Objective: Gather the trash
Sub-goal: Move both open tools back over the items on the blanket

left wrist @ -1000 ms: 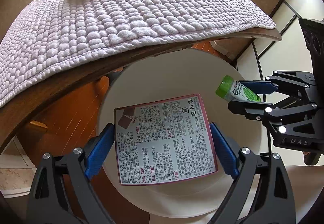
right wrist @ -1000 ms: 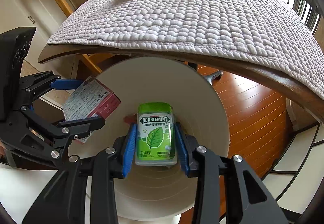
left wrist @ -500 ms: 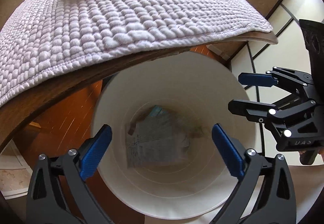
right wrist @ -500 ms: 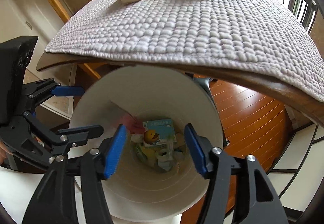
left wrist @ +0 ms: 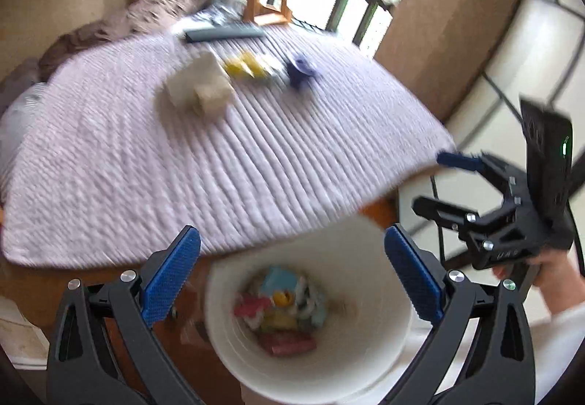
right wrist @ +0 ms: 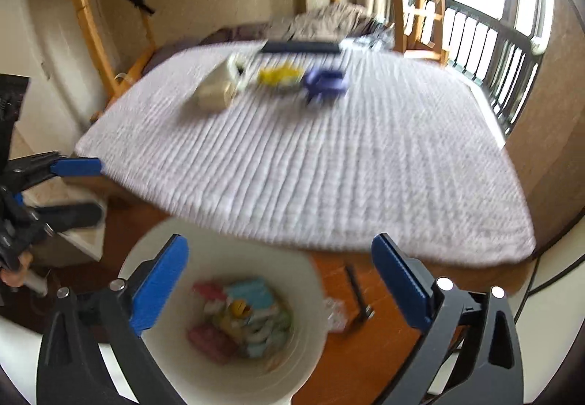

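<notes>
A white bin [left wrist: 365, 251] stands on the floor below the table edge, with several pieces of trash [left wrist: 281, 310] at its bottom; it also shows in the right wrist view [right wrist: 234, 251]. My left gripper [left wrist: 292, 273] is open and empty above the bin. My right gripper [right wrist: 281, 284] is open and empty, also above the bin, and shows at the right of the left wrist view [left wrist: 438, 182]. On the lilac mat [right wrist: 329, 156] lie a beige cloth wad [right wrist: 215, 90], a yellow packet [right wrist: 279, 74] and a purple item [right wrist: 325, 83].
A dark flat bar [right wrist: 299, 47] lies at the mat's far edge. A wooden shelf frame [right wrist: 413, 2] and a railing [right wrist: 486, 50] stand behind the table. The floor [right wrist: 365, 350] right of the bin is wood, with small bits on it.
Both grippers let go: the printed box and the green gum pack dropped into the bin. Both grippers then rose and tilted up, so the tabletop now fills the views.
</notes>
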Tool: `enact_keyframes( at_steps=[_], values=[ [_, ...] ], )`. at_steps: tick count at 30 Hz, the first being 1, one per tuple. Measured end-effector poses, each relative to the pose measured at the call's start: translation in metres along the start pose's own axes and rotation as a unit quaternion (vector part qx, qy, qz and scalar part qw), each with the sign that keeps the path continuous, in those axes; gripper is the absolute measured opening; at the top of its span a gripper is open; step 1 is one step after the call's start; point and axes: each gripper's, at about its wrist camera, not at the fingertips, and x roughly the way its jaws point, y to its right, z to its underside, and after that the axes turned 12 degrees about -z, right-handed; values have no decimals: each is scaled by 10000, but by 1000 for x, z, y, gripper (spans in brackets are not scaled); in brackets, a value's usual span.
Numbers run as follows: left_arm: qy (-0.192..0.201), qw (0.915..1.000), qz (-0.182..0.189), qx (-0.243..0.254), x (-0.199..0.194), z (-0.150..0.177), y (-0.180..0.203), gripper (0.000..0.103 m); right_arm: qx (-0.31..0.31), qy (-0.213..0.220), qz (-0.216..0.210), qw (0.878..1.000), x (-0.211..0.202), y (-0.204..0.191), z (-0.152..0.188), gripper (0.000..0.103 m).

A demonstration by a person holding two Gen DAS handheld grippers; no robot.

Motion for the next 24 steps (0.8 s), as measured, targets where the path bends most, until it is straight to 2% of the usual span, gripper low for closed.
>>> enact_keyframes(
  at_steps=[4,7,15,24],
  values=[
    [60,9980,-137,-617,10,-33,-27,102,73,247,126,9996,12,15,-30,99],
    [53,9954,-227,-925,27,-55,-44,101,-116,311,209,9992,26,21,-52,99],
    [-132,9921,-488,-1147,81,-105,-71,102,-234,133,80,9996,81,45,-97,99],
    [-411,9889,-466,-1349,132,-129,-82,101,56,12,-110,9999,125,71,-123,99]
  ],
)
